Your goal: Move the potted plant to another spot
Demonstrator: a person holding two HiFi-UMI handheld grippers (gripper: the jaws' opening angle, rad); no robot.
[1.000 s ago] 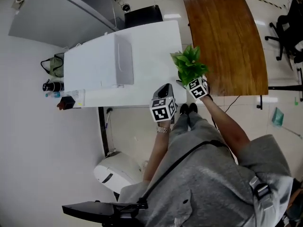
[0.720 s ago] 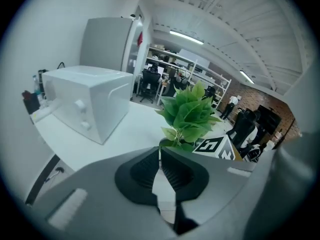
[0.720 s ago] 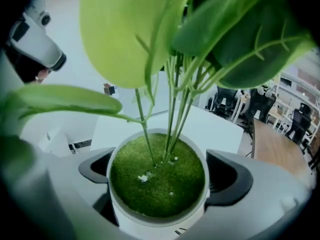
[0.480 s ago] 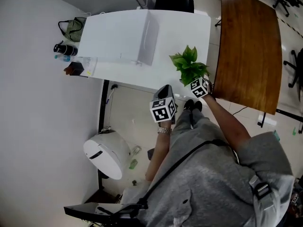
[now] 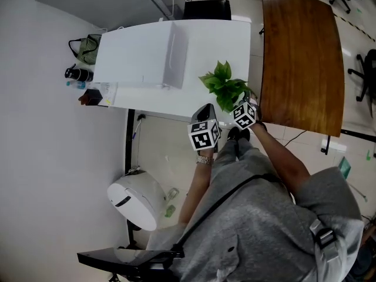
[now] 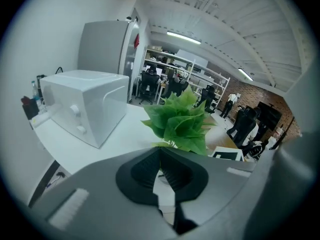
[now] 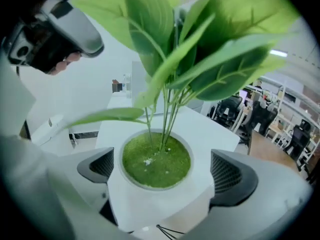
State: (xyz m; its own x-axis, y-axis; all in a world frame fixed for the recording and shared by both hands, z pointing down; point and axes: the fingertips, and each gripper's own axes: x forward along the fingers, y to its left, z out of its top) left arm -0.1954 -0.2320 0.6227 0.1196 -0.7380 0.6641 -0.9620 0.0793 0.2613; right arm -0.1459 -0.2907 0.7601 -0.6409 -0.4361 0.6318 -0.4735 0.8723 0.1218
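Potted plant (image 5: 223, 87): at white table's (image 5: 200, 46) near-right corner, 1 o'clock from left gripper (image 6: 161, 166). Jaws there pressed together, nothing between. Further right, right gripper (image 7: 167, 176) clamped on plant's white pot, pads at 9 and 3 o'clock.

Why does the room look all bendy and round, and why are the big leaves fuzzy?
Left gripper view: the wide-angle lens bends the ceiling beams and leaves a dark round border. Right gripper view: the potted plant has top leaves close to the lens, so they blur; its green filling looks sharper. Head view: sharp and evenly lit.
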